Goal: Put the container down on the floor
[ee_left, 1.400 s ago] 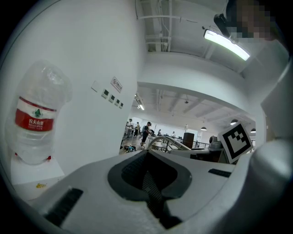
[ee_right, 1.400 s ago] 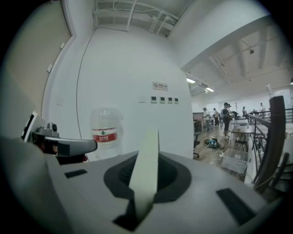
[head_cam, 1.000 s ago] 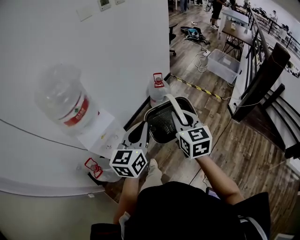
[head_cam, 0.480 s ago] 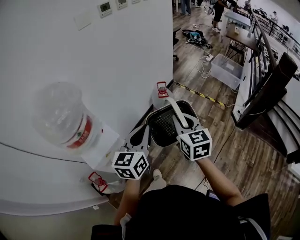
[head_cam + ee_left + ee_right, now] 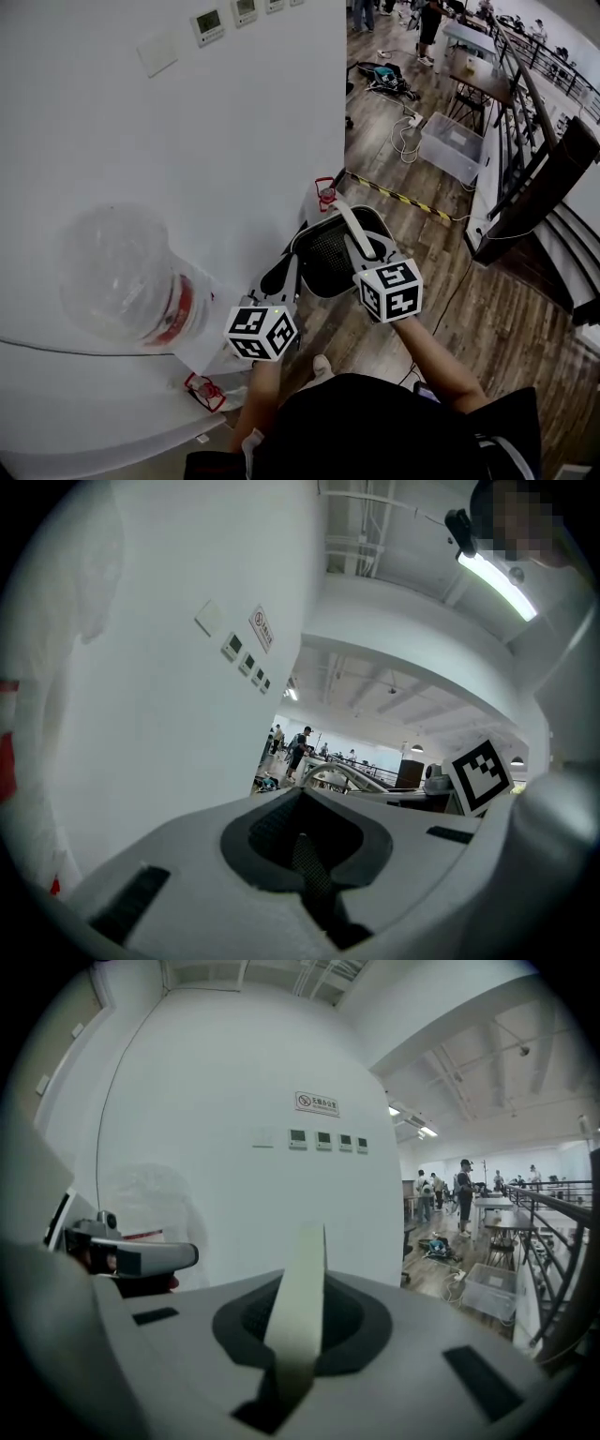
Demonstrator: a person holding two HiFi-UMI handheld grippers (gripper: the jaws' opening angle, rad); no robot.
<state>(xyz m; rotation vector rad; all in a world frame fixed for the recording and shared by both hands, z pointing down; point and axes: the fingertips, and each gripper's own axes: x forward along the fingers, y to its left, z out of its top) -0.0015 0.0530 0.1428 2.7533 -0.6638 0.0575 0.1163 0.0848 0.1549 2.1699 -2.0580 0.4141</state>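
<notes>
The container (image 5: pixel 328 251) is a dark mesh basket with a grey rim and a pale strap handle (image 5: pixel 349 223), carried above the wooden floor beside the curved white wall. My left gripper (image 5: pixel 286 274) is shut on the basket's near left rim; in the left gripper view a dark mesh strip (image 5: pixel 305 860) runs between its jaws. My right gripper (image 5: pixel 364 247) is shut on the handle, seen as a pale band (image 5: pixel 298 1288) in the right gripper view. Both marker cubes sit level in front of the person's body.
A large clear water jug (image 5: pixel 117 281) stands on a dispenser at the left. Red-capped jugs (image 5: pixel 323 192) (image 5: pixel 204 389) sit on the floor by the wall. Ahead lie yellow-black floor tape (image 5: pixel 398 197), a clear bin (image 5: pixel 452 145), and a stair railing (image 5: pixel 534 178) at the right.
Both grippers and the basket have travelled forward along the wall together. The big jug and floor jugs have slid down and left in the head view. Neither grip has changed.
</notes>
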